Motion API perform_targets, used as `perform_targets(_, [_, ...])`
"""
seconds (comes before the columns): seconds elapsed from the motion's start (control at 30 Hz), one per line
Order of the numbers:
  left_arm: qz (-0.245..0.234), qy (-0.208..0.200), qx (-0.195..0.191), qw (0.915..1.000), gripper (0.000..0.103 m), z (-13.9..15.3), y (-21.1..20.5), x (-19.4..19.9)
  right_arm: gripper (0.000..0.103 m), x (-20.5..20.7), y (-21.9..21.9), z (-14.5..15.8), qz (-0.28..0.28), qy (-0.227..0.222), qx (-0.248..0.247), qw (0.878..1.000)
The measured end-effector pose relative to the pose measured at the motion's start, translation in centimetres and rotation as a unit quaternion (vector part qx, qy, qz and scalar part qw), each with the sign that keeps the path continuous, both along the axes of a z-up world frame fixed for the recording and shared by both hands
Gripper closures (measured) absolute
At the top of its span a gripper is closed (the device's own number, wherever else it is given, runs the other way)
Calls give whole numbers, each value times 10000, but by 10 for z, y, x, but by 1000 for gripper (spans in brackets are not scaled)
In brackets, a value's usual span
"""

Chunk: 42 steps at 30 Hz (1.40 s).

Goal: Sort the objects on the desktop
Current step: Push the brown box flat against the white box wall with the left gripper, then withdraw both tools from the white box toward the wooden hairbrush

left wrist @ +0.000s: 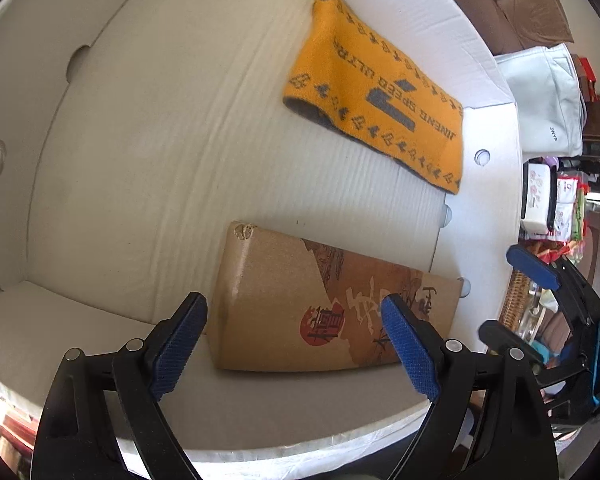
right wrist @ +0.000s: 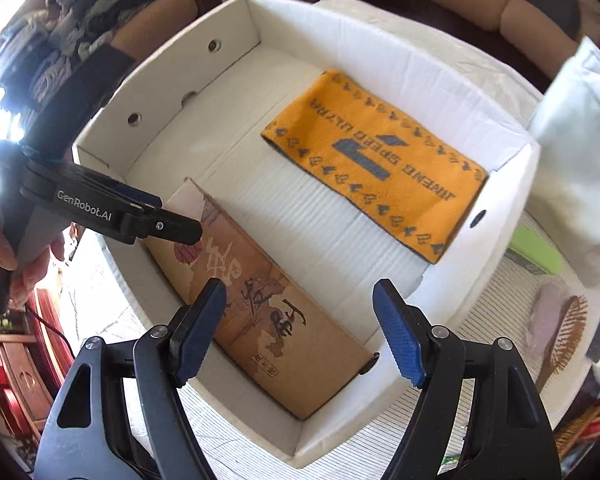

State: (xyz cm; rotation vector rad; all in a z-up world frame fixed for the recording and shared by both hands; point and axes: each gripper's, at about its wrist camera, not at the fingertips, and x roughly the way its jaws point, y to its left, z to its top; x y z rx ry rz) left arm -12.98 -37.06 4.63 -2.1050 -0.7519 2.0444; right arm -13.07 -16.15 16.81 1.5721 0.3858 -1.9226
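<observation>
A white cardboard box (right wrist: 496,204) fills both views. Along its left wall lies a brown carton with printed artwork (right wrist: 268,312), also under my left fingers in the left wrist view (left wrist: 284,304). An orange towel with grey lettering (right wrist: 376,160) lies flat at the box's far right (left wrist: 376,84). My left gripper (left wrist: 296,344) hovers open over the carton's end, its pads clear of it, and shows from the side (right wrist: 172,220) in a person's hand. My right gripper (right wrist: 300,320) stands open above the carton's near end, gripping nothing; it shows at the edge of the left wrist view (left wrist: 500,292).
To the right of the box, on a striped tablecloth (right wrist: 440,400), lie a green object (right wrist: 536,256), a pink item (right wrist: 544,312) and a wooden hairbrush (right wrist: 564,332). A white bag (left wrist: 548,100) and packets (left wrist: 564,208) stand beyond the box. Sofa cushions (right wrist: 480,4) lie behind.
</observation>
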Motion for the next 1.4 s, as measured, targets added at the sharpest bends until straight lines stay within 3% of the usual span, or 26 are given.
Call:
perform_targets(0.2, [-268, -103, -234, 9993, 10, 1, 7, 7, 29, -3, 35, 6, -450, 371, -71, 9983])
perform_targets(0.27, [-275, -186, -90, 9994, 10, -4, 14, 12, 29, -10, 37, -20, -577, 305, -96, 9978])
perform_targets(0.37, [-431, -199, -218, 9986, 9, -8, 29, 17, 29, -10, 48, -27, -699, 229, -145, 9972])
perform_targets(0.53, [-199, -177, -469, 9985, 9, -11, 19, 14, 29, -14, 53, -46, -814, 87, -63, 9966])
perform_targets(0.67, [-60, -140, -448, 9989, 9, -7, 7, 15, 30, -12, 58, -61, -863, -151, -39, 9961])
perform_targets(0.73, [-36, -102, -433, 9990, 9, -4, 3, 16, 50, -8, 59, -67, -851, -280, -112, 9959])
perform_targets(0.9, [-44, -125, -371, 9992, 9, -3, 5, 18, 65, -4, 64, -77, -929, -320, 30, 9952])
perform_targets(1.1, [-190, -198, -332, 9991, 9, -9, 17, 11, 72, 2, 70, -82, -938, -371, 36, 9949])
perform_targets(1.4, [-243, -155, -470, 9985, 9, -6, 20, 10, 72, 13, 66, -83, -840, -353, 161, 9957])
